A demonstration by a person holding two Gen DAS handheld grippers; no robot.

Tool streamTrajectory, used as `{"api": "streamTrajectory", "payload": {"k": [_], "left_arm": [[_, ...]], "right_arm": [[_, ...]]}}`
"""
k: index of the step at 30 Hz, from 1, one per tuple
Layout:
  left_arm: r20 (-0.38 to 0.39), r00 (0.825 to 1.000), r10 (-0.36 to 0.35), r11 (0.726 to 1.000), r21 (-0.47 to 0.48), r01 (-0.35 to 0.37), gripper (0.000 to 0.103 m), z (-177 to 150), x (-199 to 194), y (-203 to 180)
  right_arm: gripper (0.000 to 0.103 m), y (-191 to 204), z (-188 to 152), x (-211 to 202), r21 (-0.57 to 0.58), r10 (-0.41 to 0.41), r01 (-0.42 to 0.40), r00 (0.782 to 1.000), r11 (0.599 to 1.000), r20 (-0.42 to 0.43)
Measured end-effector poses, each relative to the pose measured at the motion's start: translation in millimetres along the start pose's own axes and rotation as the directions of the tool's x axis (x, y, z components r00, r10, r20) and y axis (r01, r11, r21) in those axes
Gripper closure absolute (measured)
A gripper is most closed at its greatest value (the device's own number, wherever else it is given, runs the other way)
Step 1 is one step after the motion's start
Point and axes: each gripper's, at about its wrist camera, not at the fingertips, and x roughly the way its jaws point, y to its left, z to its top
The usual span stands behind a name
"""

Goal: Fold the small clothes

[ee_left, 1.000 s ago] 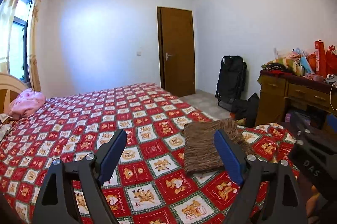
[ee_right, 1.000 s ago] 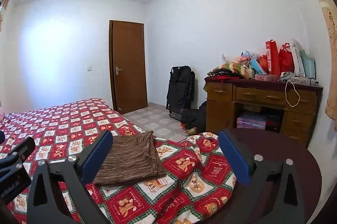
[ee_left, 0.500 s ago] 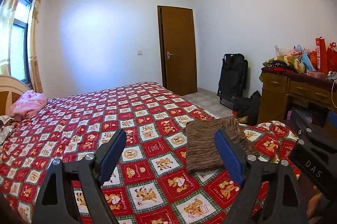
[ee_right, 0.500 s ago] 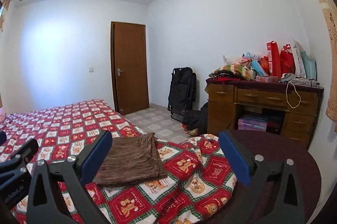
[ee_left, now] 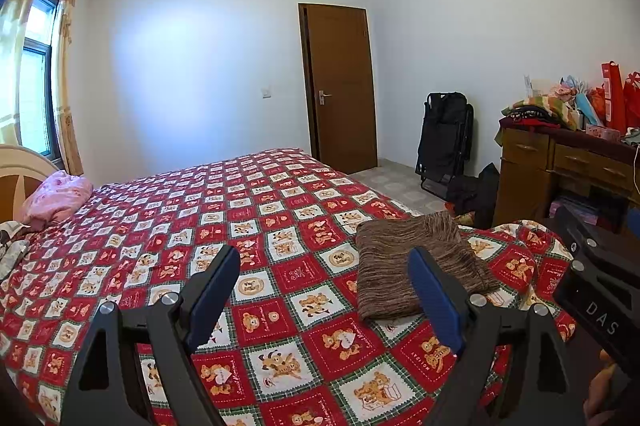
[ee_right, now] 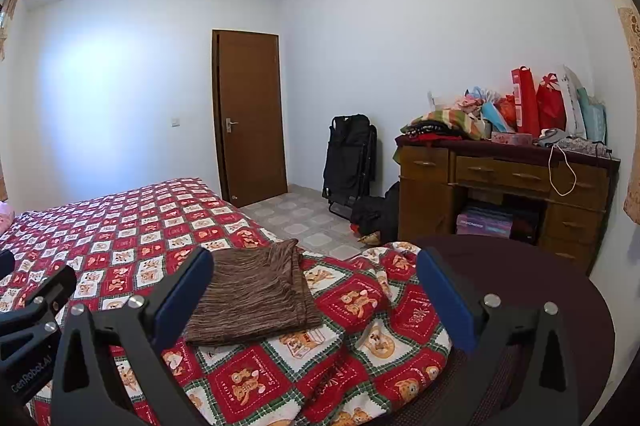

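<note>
Bedroom, white walls, brown door (ee_left: pixel 340 90) closed at the far side. Bed (ee_left: pixel 168 226) across most of the floor, covered by a red, white and green quilt (ee_right: pixel 132 226) of cartoon-bear squares. At the near right corner, quilt bunched into loose ridges and drooping over a dark round worktop (ee_right: pixel 540 274). Against the right wall, a wooden dresser (ee_right: pixel 500 186) heaped with clothes and red gift bags (ee_right: pixel 536 102). Near the headboard, far left, a pink bundle (ee_left: pixel 56 198).

On the bed near that right edge, a brown garment (ee_right: pixel 252 294), already folded into a flat rectangle, top layer slightly skewed, fringe-like edge toward the floor side. Not touched by anything.

Left gripper (ee_left: pixel 324 294) low over the quilt, jaws wide, nothing between them, garment ahead and to the right. Right gripper (ee_right: pixel 316 298) likewise low, jaws wide and empty, garment ahead and to the left.

Possible troubles, judged from this layout:
- Garment close to the bed edge, on a quilt that slopes away there; likely to slide off toward the floor under a sideways push.
- Quilt soft and wrinkled; easily pinched together with the garment by a low-closing jaw, dragging bedding along.
- Layers loose and unpinned; apt to splay open if lifted by one corner only.
- Grippers side by side, each visible at the other's frame edge; risk of knocking together when converging on so small a target.
</note>
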Motion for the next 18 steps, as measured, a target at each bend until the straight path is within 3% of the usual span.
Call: {"api": "streamTrajectory", "payload": {"k": [18], "left_arm": [[-0.013,1.000,0.009,1.000,-0.011,-0.010,0.017,-0.3,4.8,3.7]], "right_arm": [[0.000,0.4,0.1,0.4,0.000,0.001,-0.001,1.000,1.000,-0.003]]}}
